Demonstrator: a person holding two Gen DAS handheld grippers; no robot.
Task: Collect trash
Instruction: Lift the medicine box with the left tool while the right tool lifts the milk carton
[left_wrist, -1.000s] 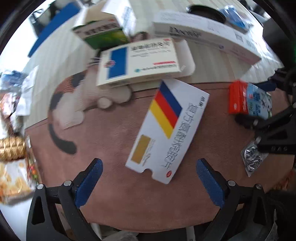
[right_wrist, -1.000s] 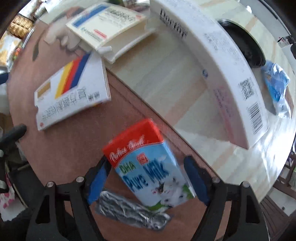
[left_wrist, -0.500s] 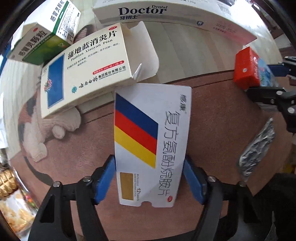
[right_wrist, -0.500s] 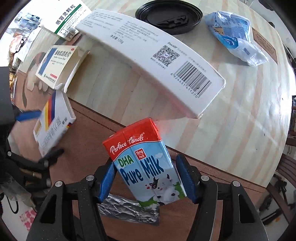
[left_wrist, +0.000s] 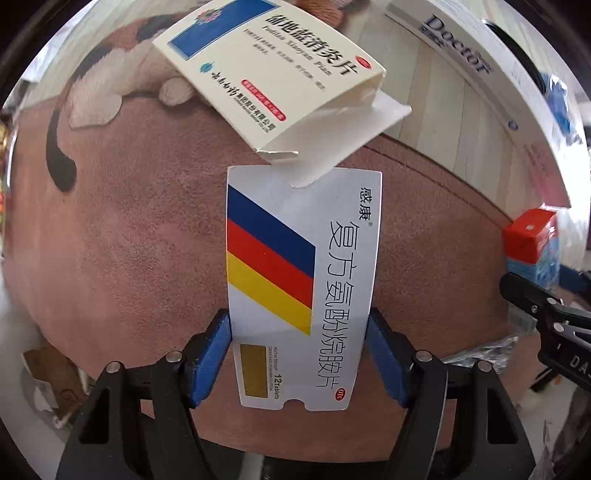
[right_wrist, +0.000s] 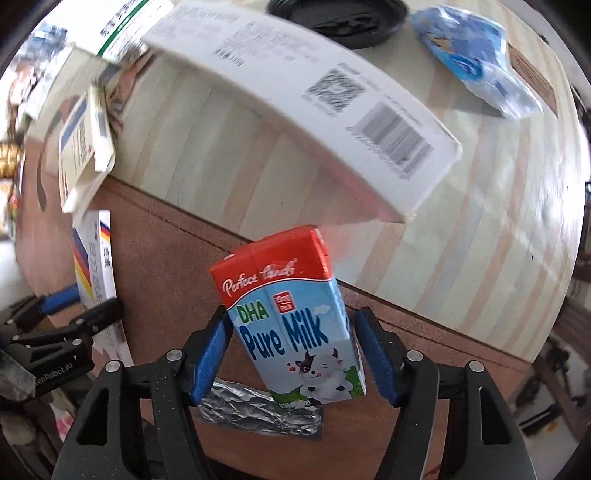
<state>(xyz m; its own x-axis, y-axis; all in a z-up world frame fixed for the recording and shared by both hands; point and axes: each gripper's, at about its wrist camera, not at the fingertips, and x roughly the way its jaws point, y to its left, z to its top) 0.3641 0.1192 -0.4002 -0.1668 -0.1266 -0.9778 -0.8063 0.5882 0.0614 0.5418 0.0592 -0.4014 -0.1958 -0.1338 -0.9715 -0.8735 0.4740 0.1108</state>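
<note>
L gripper (left_wrist: 298, 354) is clamped on the striped pill box (left_wrist: 301, 288) by its long edges; jaws just eased slightly. Box is seen over the brown mat (left_wrist: 140, 229), an open box (left_wrist: 273, 74) touching its far end. R gripper (right_wrist: 291, 354) straddles the milk carton (right_wrist: 291, 314); jaws just widened, L pad touching, R pad w/ a small gap. Foil strip (right_wrist: 258, 410) lies below.

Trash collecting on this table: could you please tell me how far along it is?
Done: nothing visibly; no bin shows. In hand: the left gripper has fingers, just eased slightly open, pressing both edges of the striped medicine box. The right gripper has fingers, just opening, flanking the milk carton, with a gap at one side. Left: foil blister, toothpaste box, blue-panel box, blue wrapper.
</note>
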